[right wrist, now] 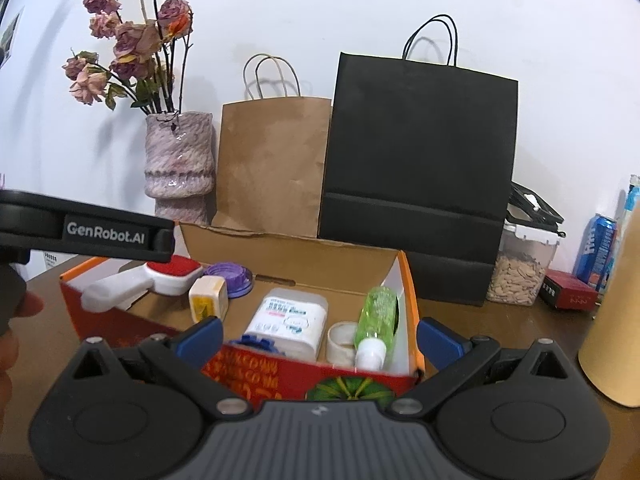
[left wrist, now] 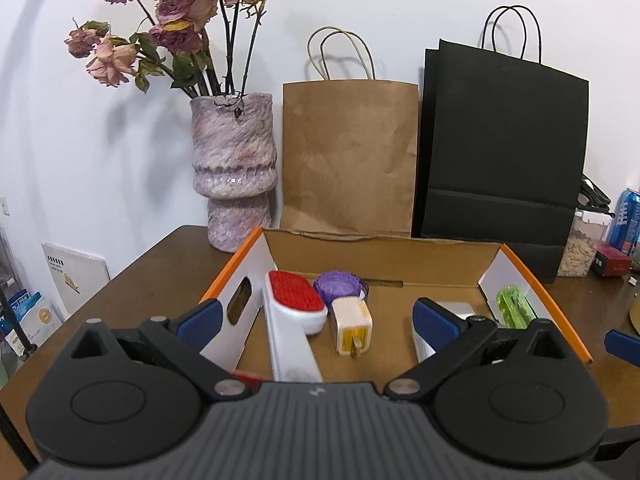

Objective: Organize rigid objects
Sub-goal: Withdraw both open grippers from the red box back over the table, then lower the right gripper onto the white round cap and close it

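Note:
An open cardboard box (left wrist: 384,256) (right wrist: 288,248) with orange rims sits on the brown table. It holds a white lint brush with a red pad (left wrist: 294,300) (right wrist: 172,270), a purple lid (left wrist: 340,284) (right wrist: 230,274), a white charger plug (left wrist: 352,326) (right wrist: 208,298), a white wipes pack (right wrist: 290,318), a tape roll (right wrist: 340,342), a green spray bottle (left wrist: 514,306) (right wrist: 378,320) and a blue ridged piece (right wrist: 256,342). My left gripper (left wrist: 316,318) is open above the box's near left part. My right gripper (right wrist: 318,336) is open at the box's near wall. Both are empty.
A vase of dried roses (left wrist: 234,172) (right wrist: 178,160), a brown paper bag (left wrist: 348,156) (right wrist: 272,164) and a black paper bag (left wrist: 500,152) (right wrist: 416,160) stand behind the box. A seed jar (right wrist: 520,264), blue can (right wrist: 596,252) and tan cylinder (right wrist: 616,320) stand right.

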Demonstrator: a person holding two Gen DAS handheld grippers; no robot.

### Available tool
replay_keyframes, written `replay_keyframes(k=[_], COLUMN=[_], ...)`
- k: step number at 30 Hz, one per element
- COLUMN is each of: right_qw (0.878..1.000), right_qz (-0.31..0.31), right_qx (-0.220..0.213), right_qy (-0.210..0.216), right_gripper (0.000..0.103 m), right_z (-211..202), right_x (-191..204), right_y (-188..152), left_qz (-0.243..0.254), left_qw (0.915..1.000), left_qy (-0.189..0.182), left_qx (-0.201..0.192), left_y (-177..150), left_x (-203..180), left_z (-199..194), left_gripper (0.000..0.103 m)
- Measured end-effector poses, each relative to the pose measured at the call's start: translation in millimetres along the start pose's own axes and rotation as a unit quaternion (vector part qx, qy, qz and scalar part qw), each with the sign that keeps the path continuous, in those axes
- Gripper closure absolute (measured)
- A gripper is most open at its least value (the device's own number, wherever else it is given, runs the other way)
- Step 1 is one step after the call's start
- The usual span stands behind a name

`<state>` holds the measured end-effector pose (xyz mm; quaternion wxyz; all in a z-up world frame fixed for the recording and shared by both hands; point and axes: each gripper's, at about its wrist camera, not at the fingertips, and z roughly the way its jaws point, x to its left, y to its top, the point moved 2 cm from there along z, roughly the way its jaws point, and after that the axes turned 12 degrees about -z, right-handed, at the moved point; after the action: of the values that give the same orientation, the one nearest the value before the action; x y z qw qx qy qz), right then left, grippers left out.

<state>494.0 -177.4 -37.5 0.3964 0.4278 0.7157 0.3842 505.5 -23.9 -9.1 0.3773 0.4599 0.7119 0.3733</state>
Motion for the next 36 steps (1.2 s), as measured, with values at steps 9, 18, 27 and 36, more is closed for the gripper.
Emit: replay_keyframes(k=[9, 18, 27, 36], right_qw=[1.000, 1.000, 0.999, 0.999], right_qz=[0.003, -0.002, 0.003, 0.027], right_qx=[0.013, 0.030, 0.037, 0.039], right_qy=[0.003, 0.008, 0.011, 0.025], right_gripper=[0.000, 0.000, 0.000, 0.000], right_z=[-28, -54, -70, -71], right_x=[8, 19, 25, 20], right_y=[-15, -30, -44, -53], left_qz=[-0.005, 0.002, 0.008, 0.003], left_qw=[1.0000, 0.9999, 0.9994, 0.9986], left_qy=[-0.001, -0.006, -0.001, 0.012], left_qx=[0.008, 0.014, 0.033, 0.051], left_y=[-15, -30, -53, -67], left_x=[11, 14, 23, 35], left_z=[-28, -51, -63, -64], left_gripper=[0.000, 0.000, 0.000, 0.000])
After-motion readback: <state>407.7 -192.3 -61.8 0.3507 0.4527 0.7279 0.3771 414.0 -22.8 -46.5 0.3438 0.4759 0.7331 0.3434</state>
